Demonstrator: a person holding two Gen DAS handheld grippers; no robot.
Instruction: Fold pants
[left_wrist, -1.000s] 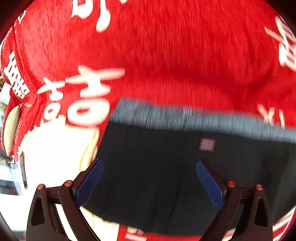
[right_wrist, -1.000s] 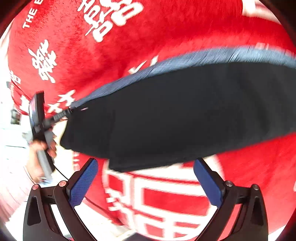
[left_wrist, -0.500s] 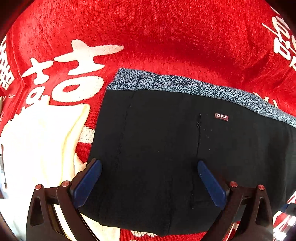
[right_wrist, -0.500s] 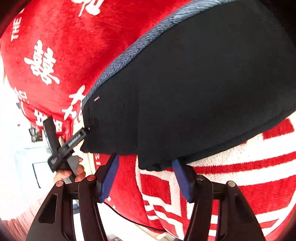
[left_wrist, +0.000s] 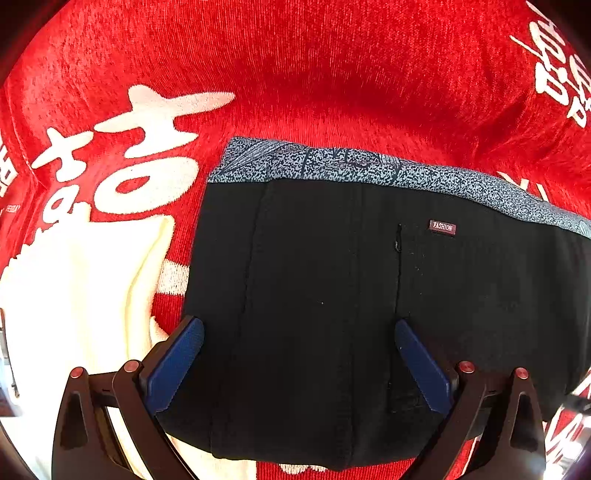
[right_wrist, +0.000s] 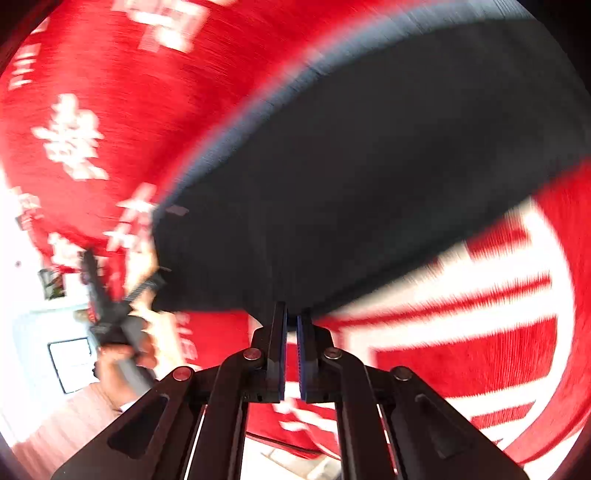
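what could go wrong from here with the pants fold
The right hand-held gripper has just closed at the very edge of the black pants; so thin a bite may slip when lifted. The left hand-held gripper stands open over the cloth, so a lift now would be one-sided and skew the fold.

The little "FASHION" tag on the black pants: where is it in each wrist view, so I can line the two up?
Left wrist: the tag sits right of centre, just below the speckled grey waistband.
Right wrist: a blurred pale patch at centre-left, by the pants' corner, is probably the tag.
Shared landmark: the grey waistband, along the pants' upper edge in both views.
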